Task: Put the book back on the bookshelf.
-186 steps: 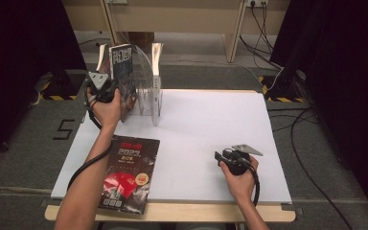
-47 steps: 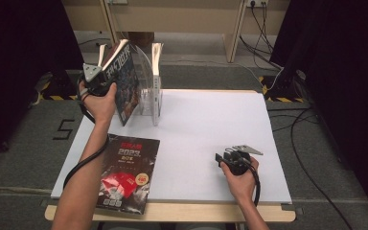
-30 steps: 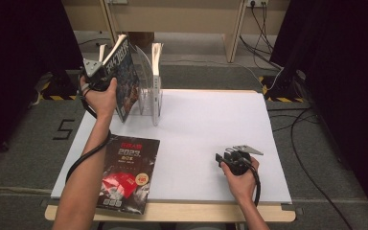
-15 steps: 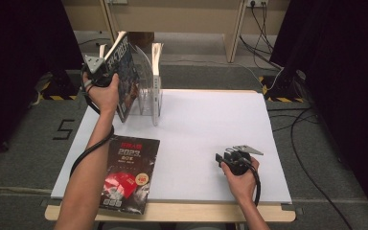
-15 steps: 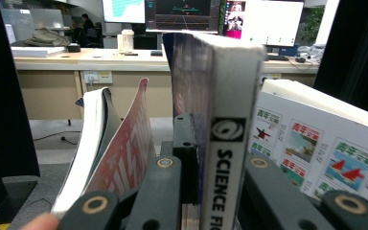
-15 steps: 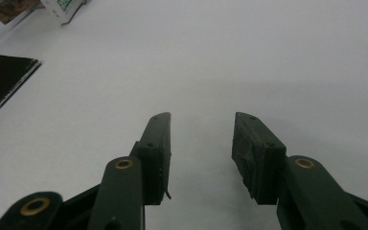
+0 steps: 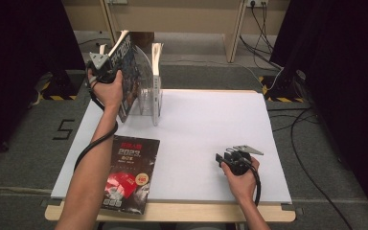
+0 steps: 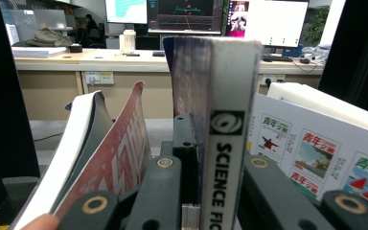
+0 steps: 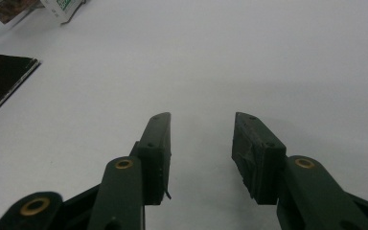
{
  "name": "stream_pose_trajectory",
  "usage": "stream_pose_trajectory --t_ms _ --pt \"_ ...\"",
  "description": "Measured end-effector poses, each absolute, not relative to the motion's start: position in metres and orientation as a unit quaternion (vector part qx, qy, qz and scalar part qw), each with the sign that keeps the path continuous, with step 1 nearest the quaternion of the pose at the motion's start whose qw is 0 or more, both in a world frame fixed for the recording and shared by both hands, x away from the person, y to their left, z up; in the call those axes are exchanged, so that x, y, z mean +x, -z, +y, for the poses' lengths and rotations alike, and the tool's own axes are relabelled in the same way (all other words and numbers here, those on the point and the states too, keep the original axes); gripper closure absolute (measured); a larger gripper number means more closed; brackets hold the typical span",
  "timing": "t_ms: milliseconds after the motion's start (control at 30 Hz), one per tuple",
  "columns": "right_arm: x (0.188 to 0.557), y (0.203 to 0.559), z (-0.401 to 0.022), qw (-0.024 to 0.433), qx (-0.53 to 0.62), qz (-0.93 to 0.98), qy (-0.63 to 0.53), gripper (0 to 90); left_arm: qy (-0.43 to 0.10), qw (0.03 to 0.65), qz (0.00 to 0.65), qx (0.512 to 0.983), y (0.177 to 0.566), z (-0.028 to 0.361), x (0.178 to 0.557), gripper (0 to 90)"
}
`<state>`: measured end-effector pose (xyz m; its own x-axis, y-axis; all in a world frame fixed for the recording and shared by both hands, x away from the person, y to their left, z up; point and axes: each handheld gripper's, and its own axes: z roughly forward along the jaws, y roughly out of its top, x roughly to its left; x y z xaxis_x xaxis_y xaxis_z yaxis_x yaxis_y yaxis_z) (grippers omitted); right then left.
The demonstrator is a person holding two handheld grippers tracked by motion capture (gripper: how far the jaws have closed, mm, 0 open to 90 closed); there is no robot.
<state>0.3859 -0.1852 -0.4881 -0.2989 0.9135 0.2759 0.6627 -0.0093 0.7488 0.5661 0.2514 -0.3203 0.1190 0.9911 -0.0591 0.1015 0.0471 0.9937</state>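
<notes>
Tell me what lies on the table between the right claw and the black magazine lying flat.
Nothing: in the high view, bare white tabletop runs from the right claw to the flat black magazine.

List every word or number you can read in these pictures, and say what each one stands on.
"SCIENCE FIC", cut off below: spine of the magazine clamped in the left gripper.
"2023": cover of the black magazine lying flat on the table.
"5": floor marking.
Chinese headings on the neighbouring white magazine: too small.

High view looks down over the white table [image 7: 211,124]; both gripper views sit close, sharing that table.
</notes>
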Motion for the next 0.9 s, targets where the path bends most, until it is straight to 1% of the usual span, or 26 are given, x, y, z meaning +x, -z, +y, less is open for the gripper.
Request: stream_pose_trajectory --t_ms 433,900 --pt "0.386 0.489 -0.186 0.149 0.572 0.688 -0.420 58.4 -0.442 0.512 0.507 0.534 0.325 0.252 0.570 82.5" --pt "0.386 0.489 -0.186 0.148 0.574 0.687 -0.420 58.4 -0.459 0.484 0.510 0.544 0.347 0.249 0.572 82.3"
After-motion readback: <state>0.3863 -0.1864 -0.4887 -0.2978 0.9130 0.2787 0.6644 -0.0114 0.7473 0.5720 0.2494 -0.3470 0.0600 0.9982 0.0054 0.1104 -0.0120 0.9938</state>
